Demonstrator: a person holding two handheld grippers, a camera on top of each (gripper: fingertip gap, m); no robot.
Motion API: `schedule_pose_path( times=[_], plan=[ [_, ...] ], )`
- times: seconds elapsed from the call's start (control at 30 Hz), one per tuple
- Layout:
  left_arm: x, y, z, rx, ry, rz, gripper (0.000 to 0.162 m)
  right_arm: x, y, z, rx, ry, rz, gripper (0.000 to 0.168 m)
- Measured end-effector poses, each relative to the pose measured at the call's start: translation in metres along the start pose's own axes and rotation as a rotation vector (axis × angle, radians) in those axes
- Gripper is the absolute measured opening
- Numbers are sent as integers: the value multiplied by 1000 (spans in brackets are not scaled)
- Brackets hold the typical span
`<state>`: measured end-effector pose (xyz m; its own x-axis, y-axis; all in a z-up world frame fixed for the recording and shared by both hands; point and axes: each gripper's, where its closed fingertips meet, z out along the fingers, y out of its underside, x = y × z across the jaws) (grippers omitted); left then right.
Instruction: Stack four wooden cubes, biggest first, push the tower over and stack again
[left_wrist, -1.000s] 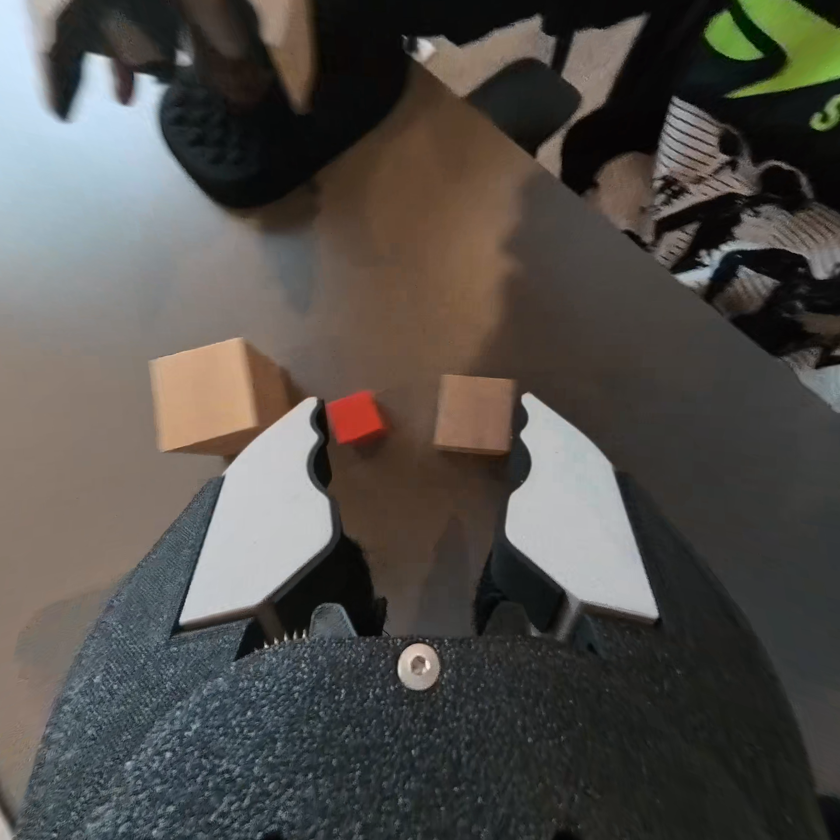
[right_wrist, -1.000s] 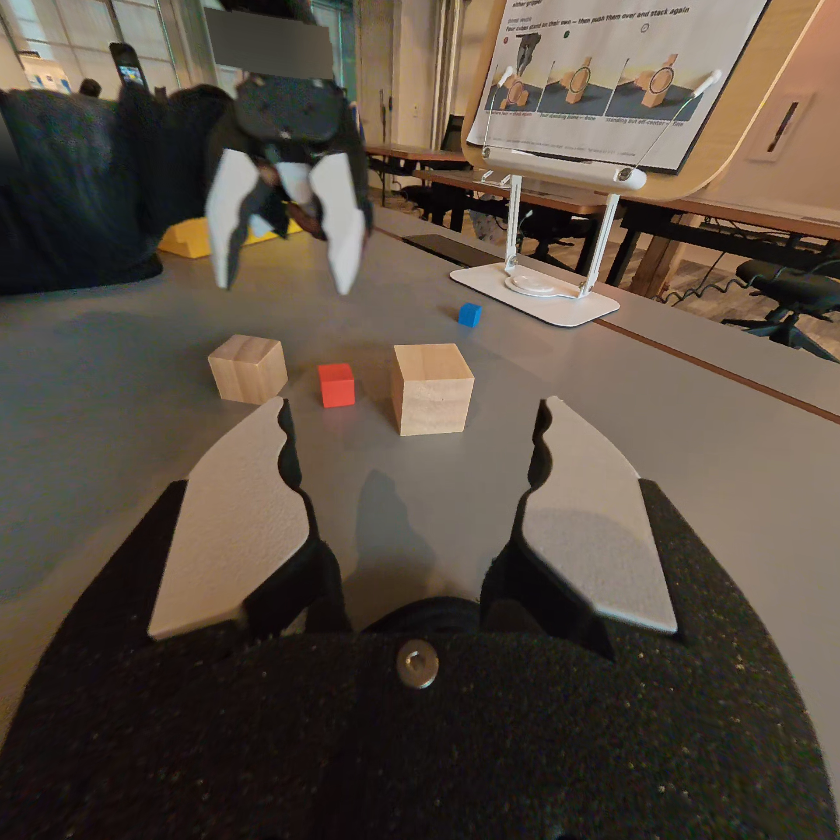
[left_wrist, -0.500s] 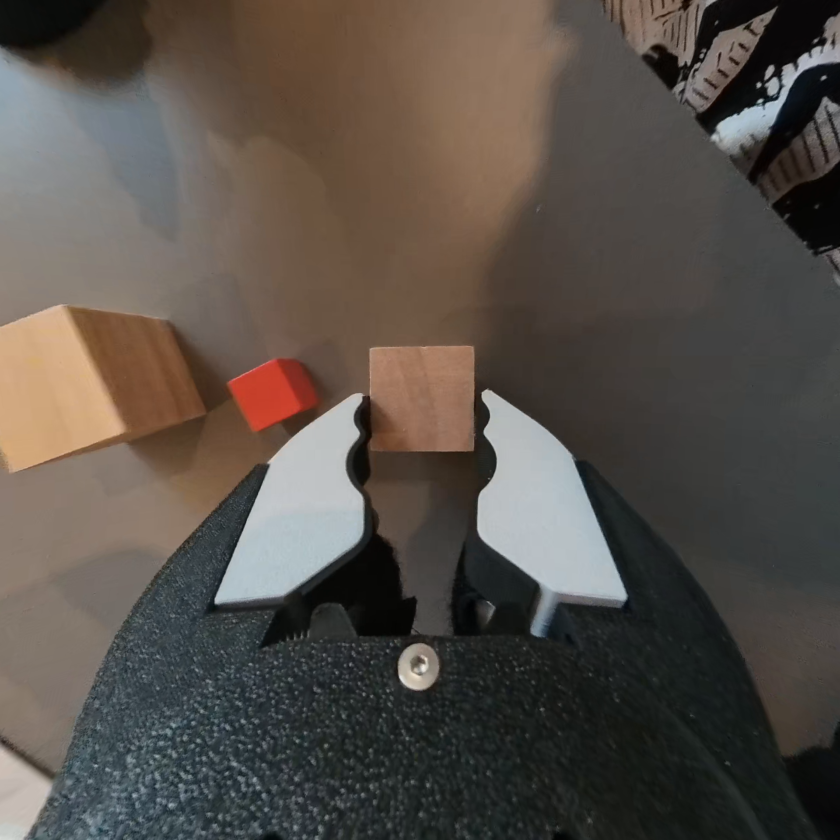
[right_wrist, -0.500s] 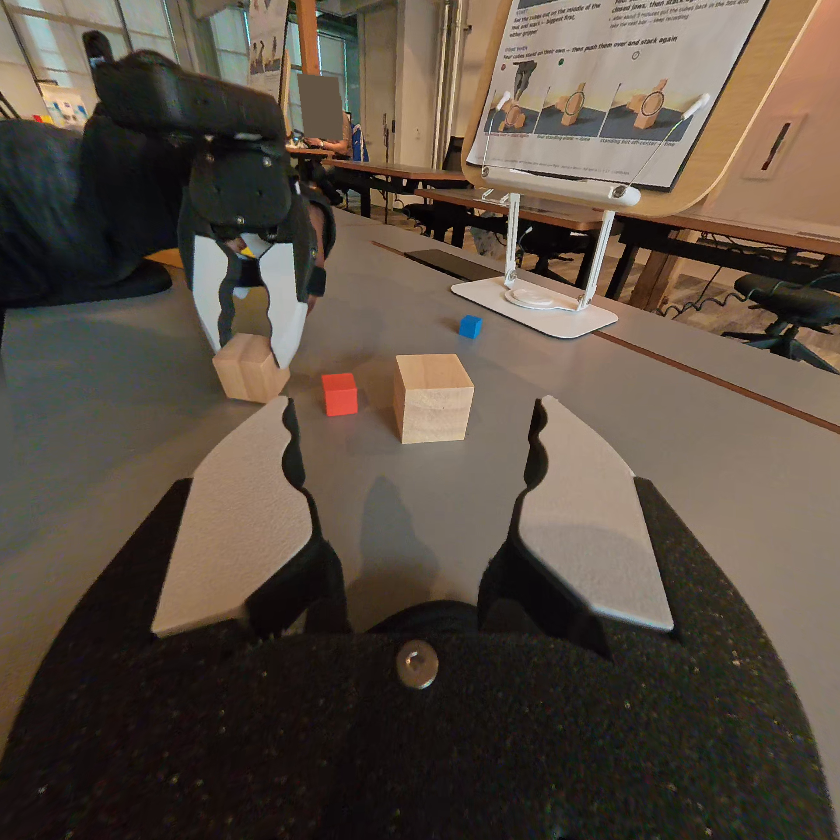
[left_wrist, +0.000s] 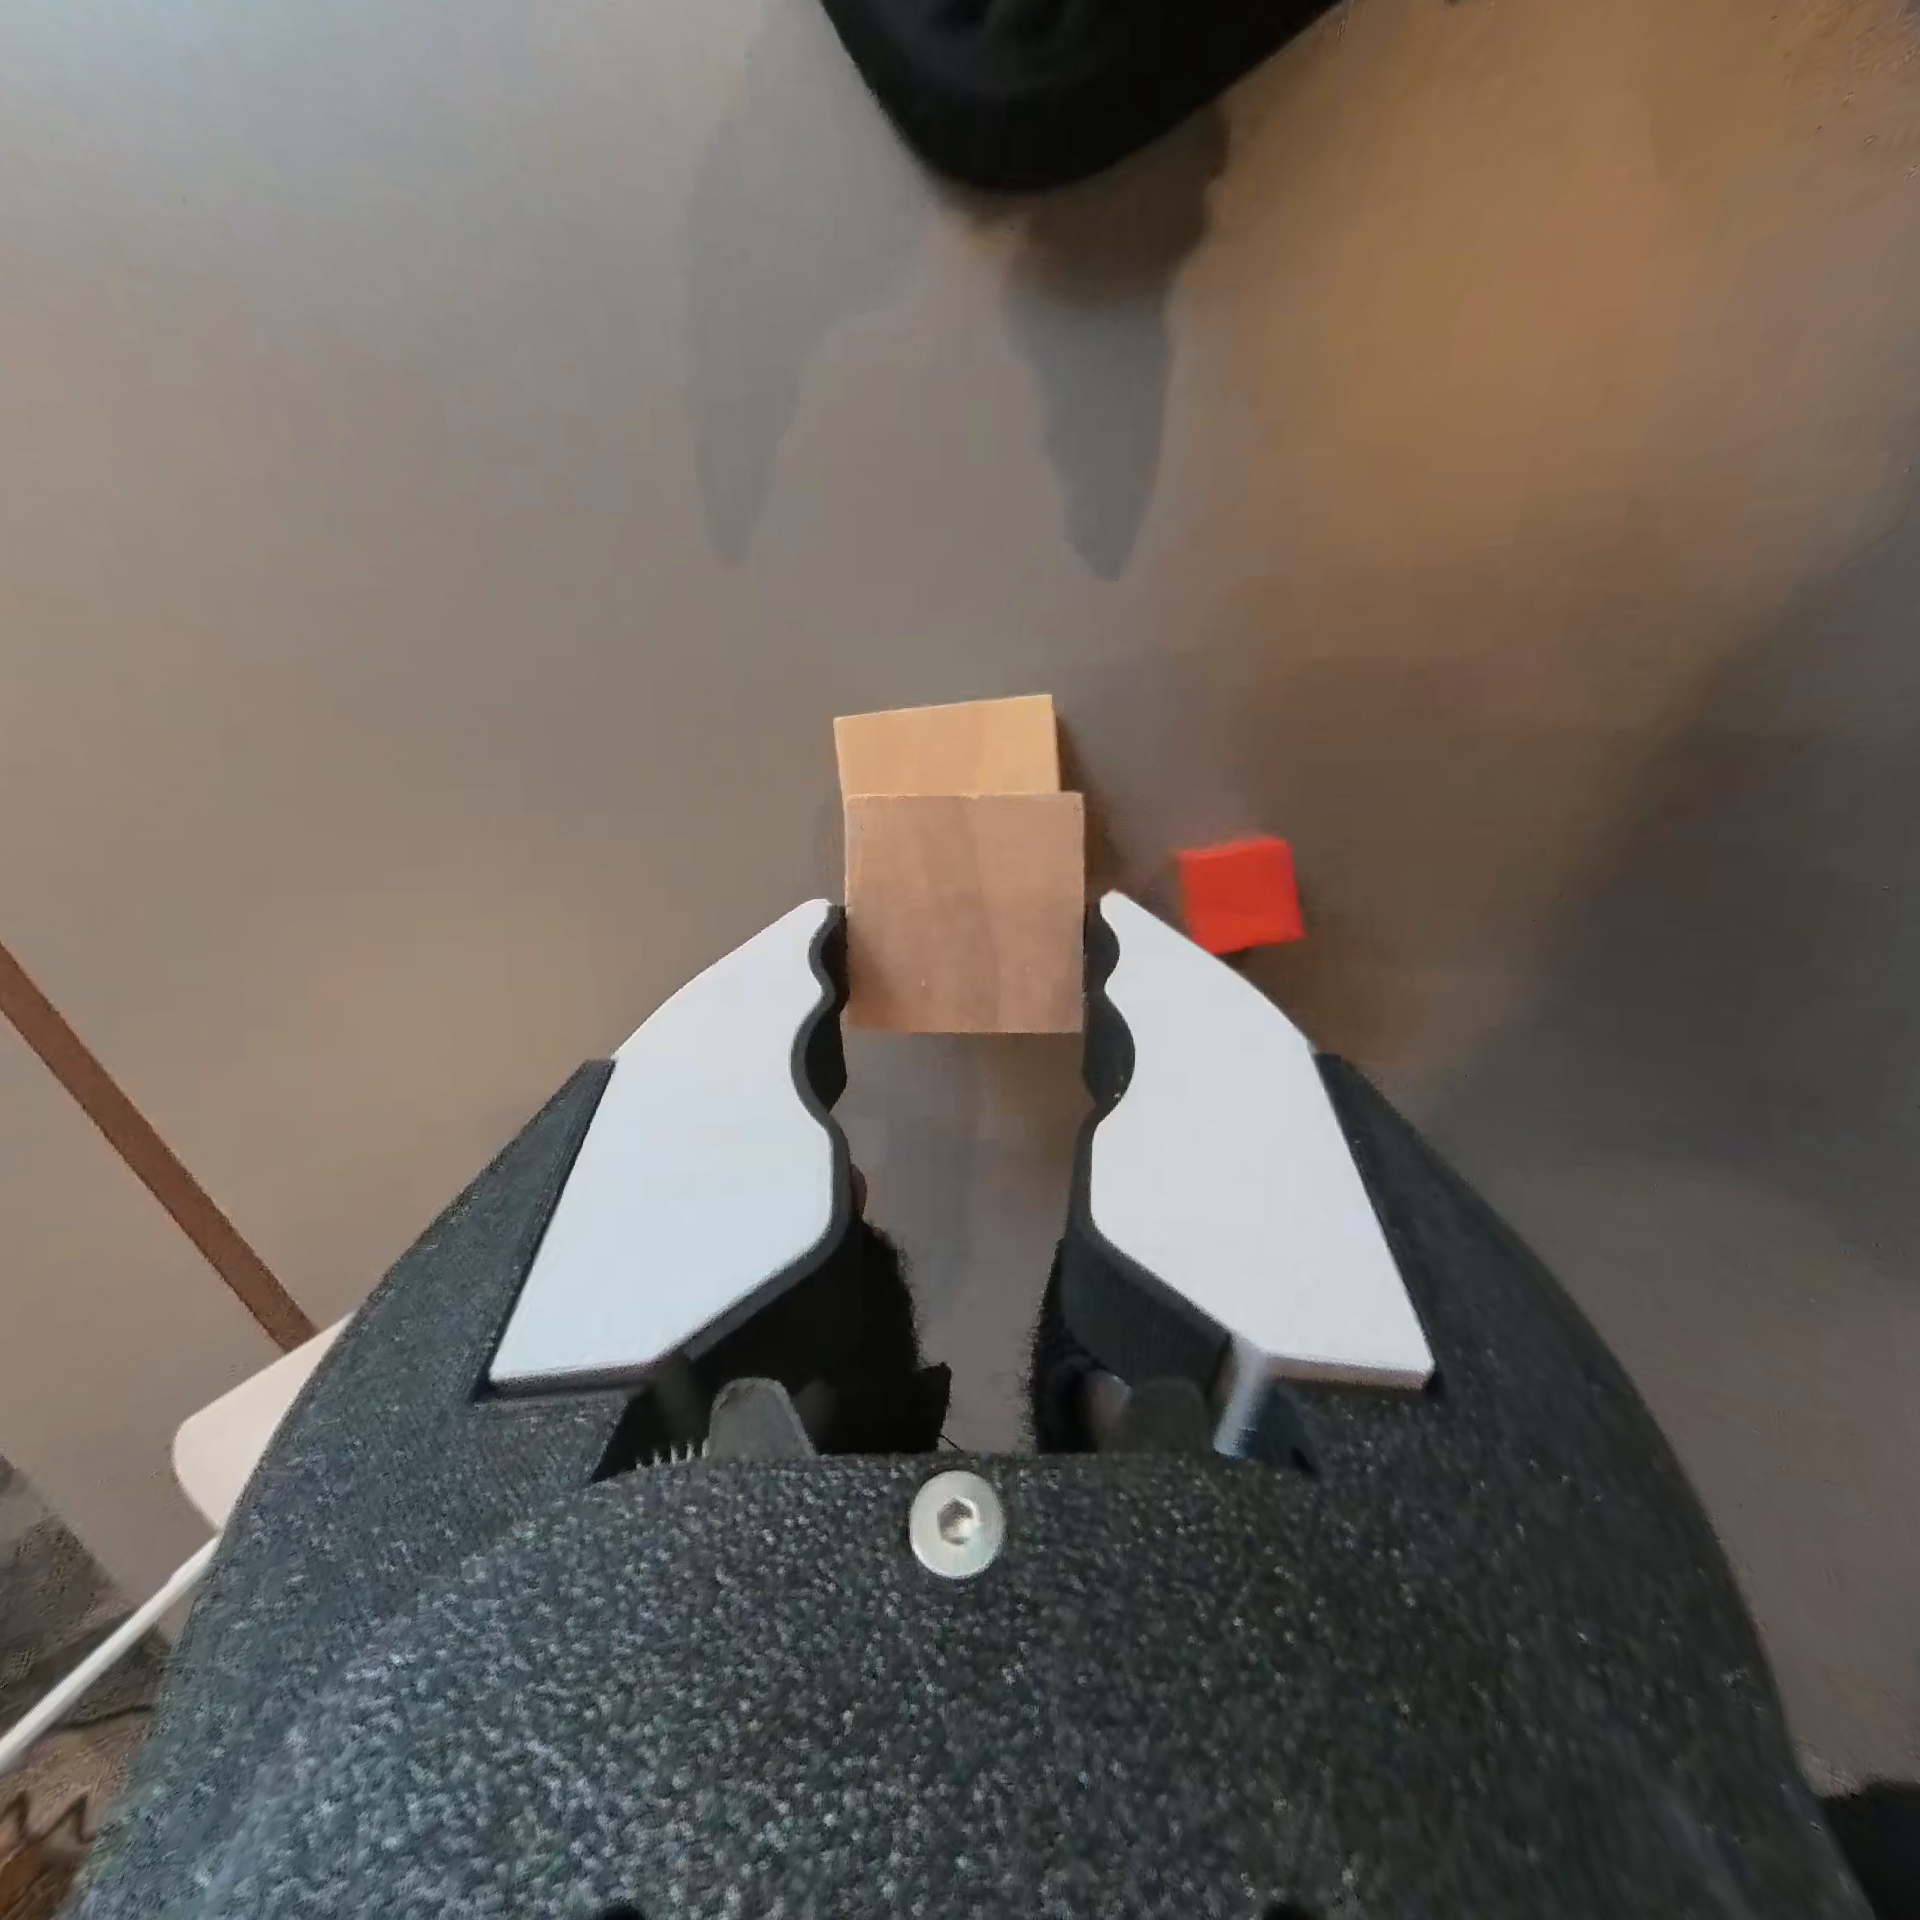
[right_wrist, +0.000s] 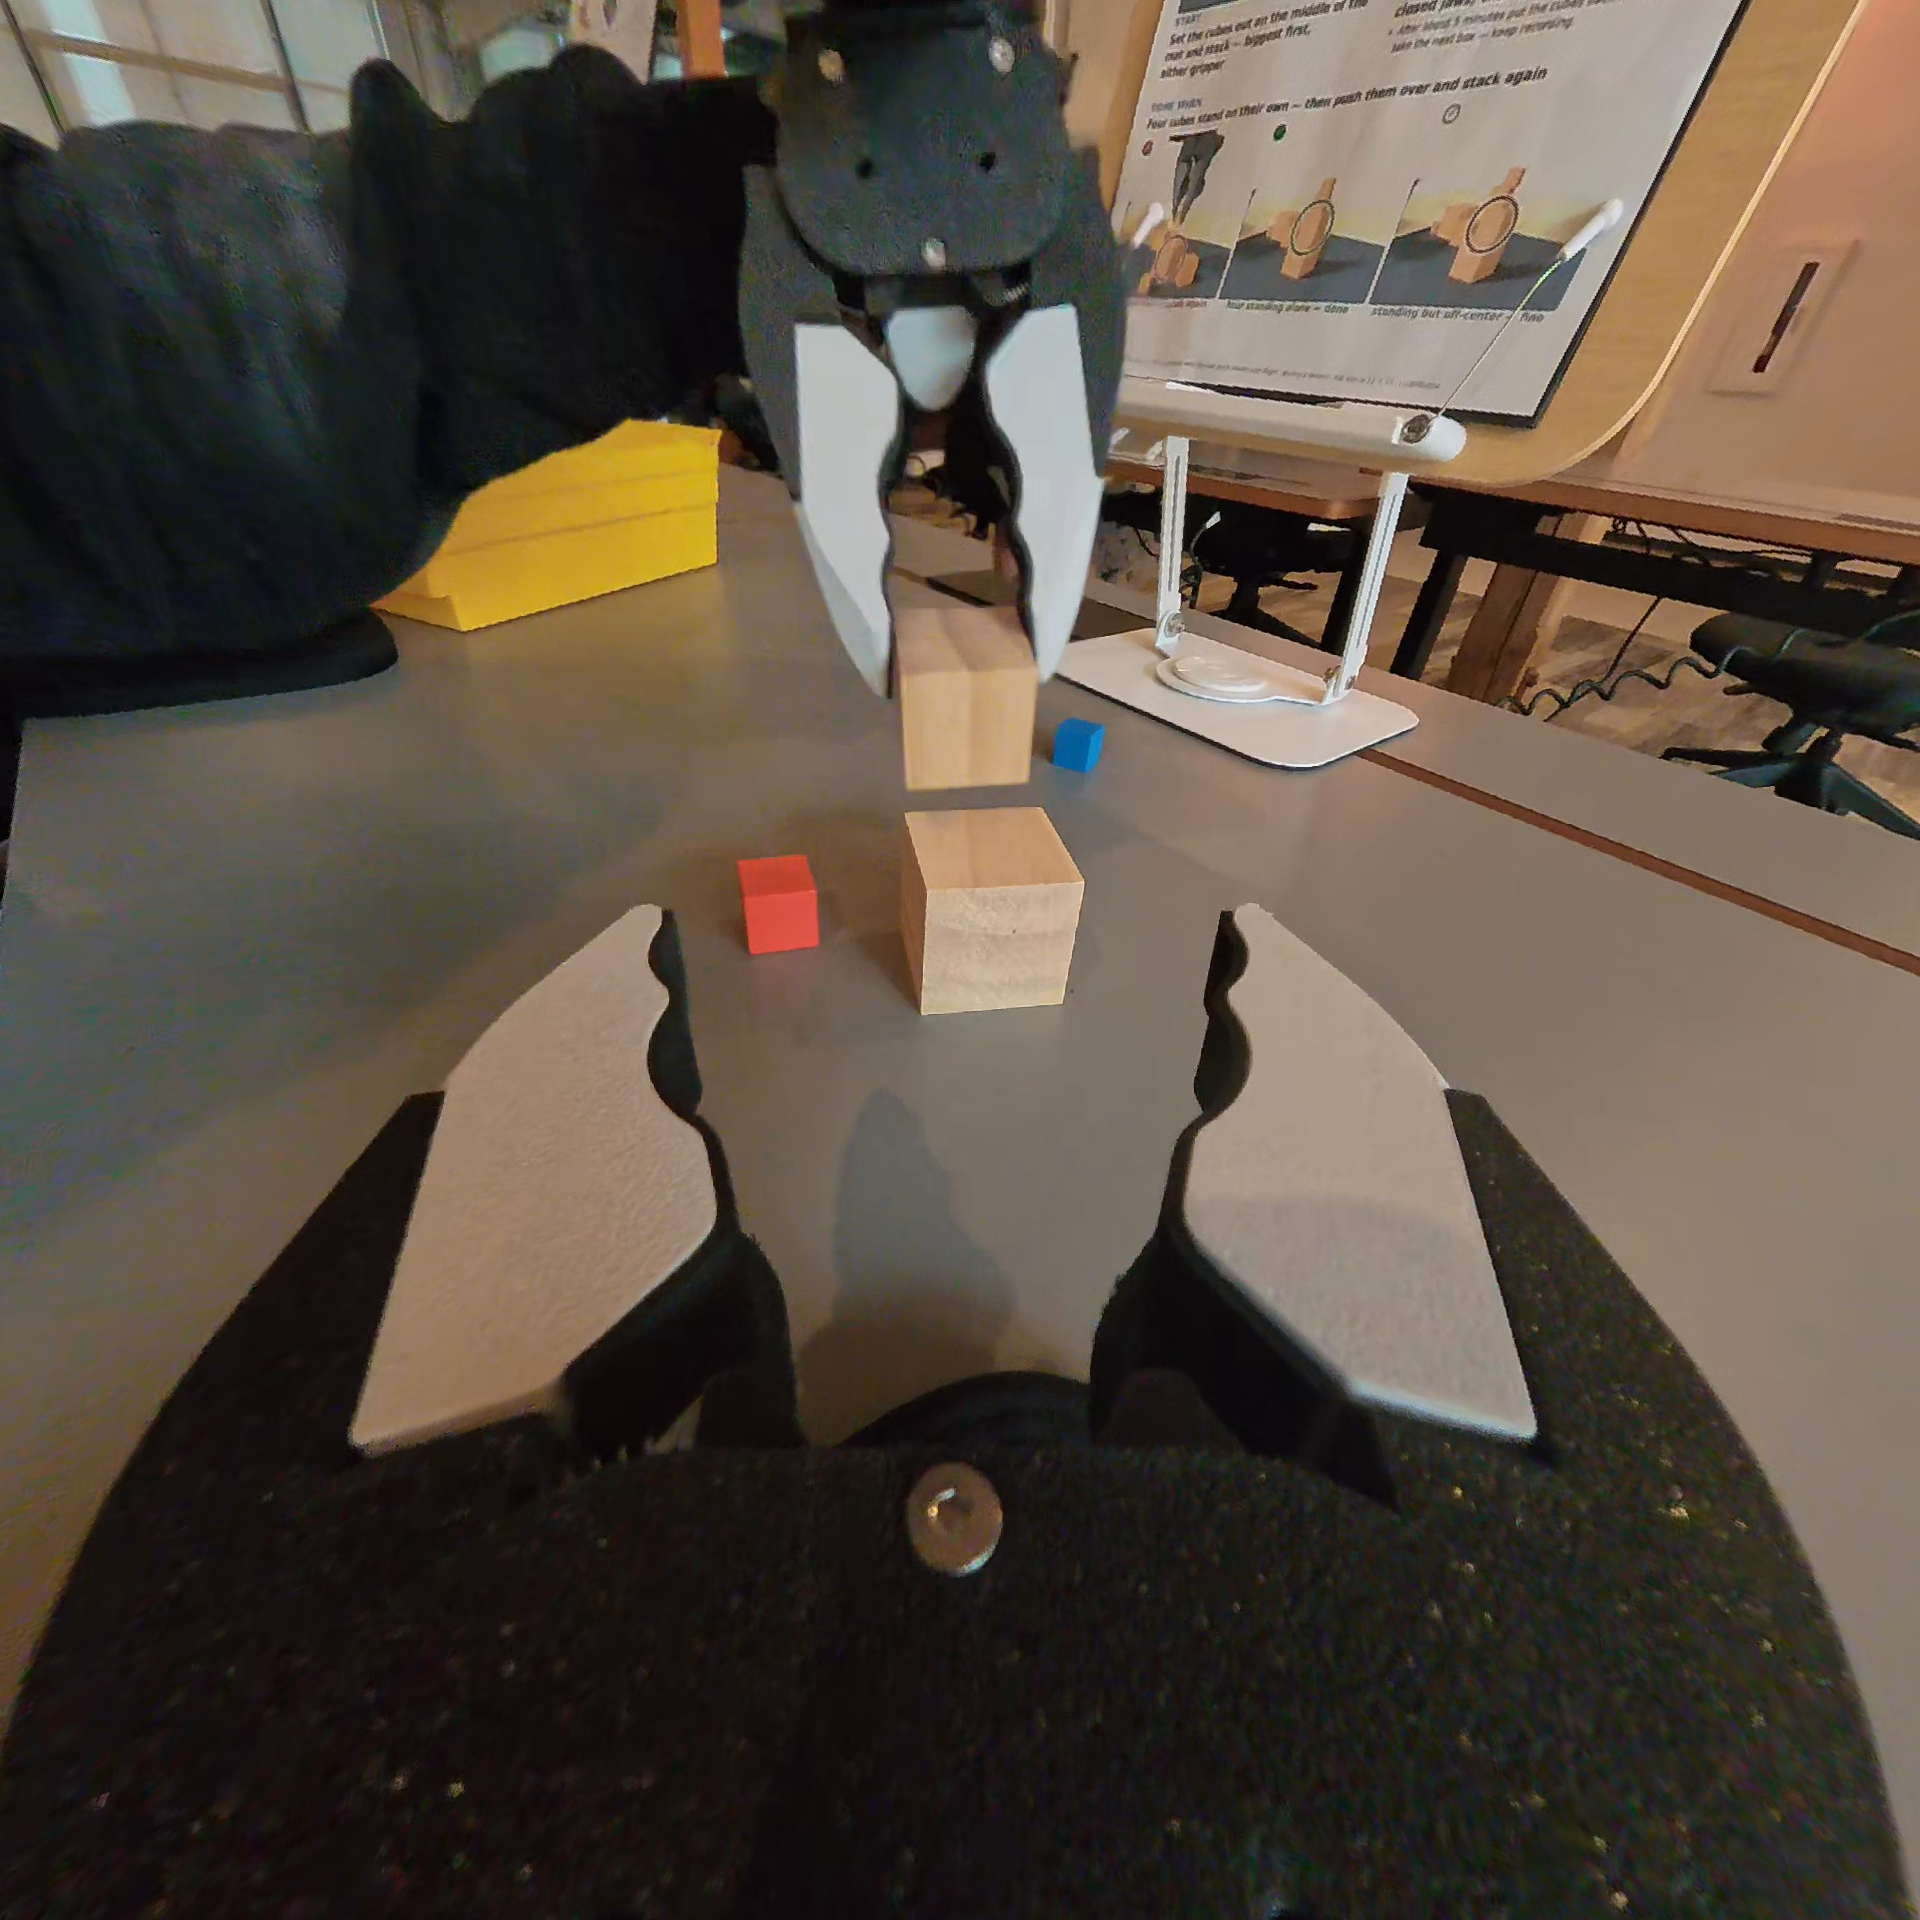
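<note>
My left gripper (left_wrist: 964, 940) is shut on the medium wooden cube (left_wrist: 964, 912) and holds it in the air just above the big wooden cube (left_wrist: 940, 753), which stands on the grey table. The right wrist view shows the left gripper (right_wrist: 961, 655) pointing down, with the medium cube (right_wrist: 966, 717) a small gap over the big cube (right_wrist: 987, 909). A small red cube (right_wrist: 779, 902) lies left of the big cube and also shows in the left wrist view (left_wrist: 1242, 896). A smaller blue cube (right_wrist: 1077, 744) lies behind. My right gripper (right_wrist: 940, 940) is open and empty, low in front of the big cube.
A white stand (right_wrist: 1247, 686) holding an instruction board (right_wrist: 1382, 187) is at the back right. A yellow block (right_wrist: 582, 530) and a person's dark sleeve (right_wrist: 312, 343) are at the back left. A brown strip (right_wrist: 1662, 873) runs along the table on the right.
My left gripper closed on the medium cube, lifted it off the table and carried it over the big cube. The right gripper stayed about where it was, open.
</note>
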<state>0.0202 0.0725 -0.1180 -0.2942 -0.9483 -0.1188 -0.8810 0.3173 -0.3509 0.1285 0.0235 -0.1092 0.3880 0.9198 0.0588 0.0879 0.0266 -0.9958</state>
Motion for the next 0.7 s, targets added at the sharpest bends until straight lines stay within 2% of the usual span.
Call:
schedule_pose_path(
  times=[0.3, 0.7],
  plan=[
    [-8, -8, 21, 62, 36, -58, 43, 0, 0, 0, -1, -1, 0, 95],
    [-12, -11, 29, 126, 20, -81, 43, 0, -1, -1, 8, 0, 2, 95]
  ],
)
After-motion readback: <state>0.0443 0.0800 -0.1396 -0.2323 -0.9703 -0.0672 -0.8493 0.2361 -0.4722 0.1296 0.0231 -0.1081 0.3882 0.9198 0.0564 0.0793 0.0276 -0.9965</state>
